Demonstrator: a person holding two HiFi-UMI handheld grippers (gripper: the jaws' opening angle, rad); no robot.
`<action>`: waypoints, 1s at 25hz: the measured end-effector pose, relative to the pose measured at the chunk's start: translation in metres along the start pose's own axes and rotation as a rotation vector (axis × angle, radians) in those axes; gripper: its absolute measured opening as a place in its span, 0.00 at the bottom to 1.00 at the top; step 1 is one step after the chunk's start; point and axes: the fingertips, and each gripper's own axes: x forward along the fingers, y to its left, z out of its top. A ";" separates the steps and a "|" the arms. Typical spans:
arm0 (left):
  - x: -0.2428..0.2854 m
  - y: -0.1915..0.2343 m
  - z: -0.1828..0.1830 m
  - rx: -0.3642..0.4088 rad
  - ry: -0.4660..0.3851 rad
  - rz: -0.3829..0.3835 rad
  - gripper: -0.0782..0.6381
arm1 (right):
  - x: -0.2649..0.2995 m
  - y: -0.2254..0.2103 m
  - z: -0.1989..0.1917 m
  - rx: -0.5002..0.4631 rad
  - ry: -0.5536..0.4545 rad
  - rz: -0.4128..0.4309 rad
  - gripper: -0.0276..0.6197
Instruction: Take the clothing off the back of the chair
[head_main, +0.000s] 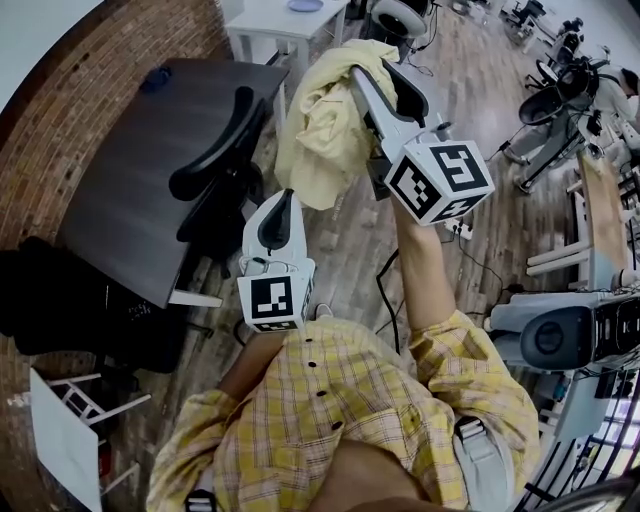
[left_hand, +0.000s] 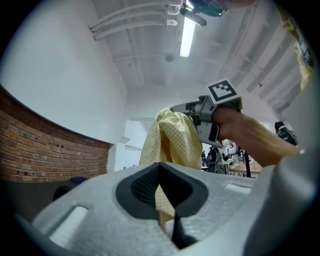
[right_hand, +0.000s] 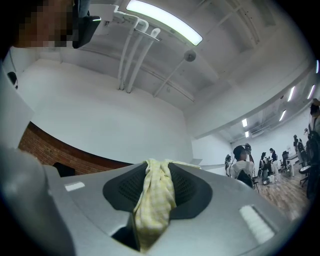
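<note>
A dark surface (head_main: 130, 170) fills the ten o'clock part of the head view, set against a curved red brick wall (head_main: 90, 60). A black office chair (head_main: 215, 150) stands at the surface's three o'clock edge. At twelve o'clock is a small white table (head_main: 280, 25) with a blue dish (head_main: 305, 5) on it; what the dish holds is too small to tell. Wood-plank floor (head_main: 470, 70) runs out toward one and two o'clock, and a black cable (head_main: 385, 290) lies on it near the centre. In the right gripper view, a white wall rises above the brick, a strip light (right_hand: 165, 22) sits on the ceiling, and several people (right_hand: 245, 165) stand at three o'clock.

The yellow garment (head_main: 320, 130), finely checked, hangs in the air at the chair's three o'clock, with a strip of floor showing between the two. The right tool (head_main: 358, 78) is pinching a bunched fold at the garment's top between its dark pads. The left tool (head_main: 284, 197) sits at the garment's six o'clock edge. Its jaws are almost together, with a thin strip of the cloth caught in the slit between them.
</note>
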 end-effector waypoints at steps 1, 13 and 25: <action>0.001 -0.001 -0.002 -0.002 0.000 -0.003 0.11 | -0.003 -0.001 -0.007 0.002 0.008 -0.004 0.24; -0.001 -0.013 0.005 -0.006 -0.015 -0.006 0.11 | -0.040 0.002 -0.048 0.035 0.061 -0.025 0.24; 0.008 -0.014 0.009 0.000 -0.010 -0.007 0.11 | -0.055 0.013 -0.087 0.065 0.121 -0.023 0.25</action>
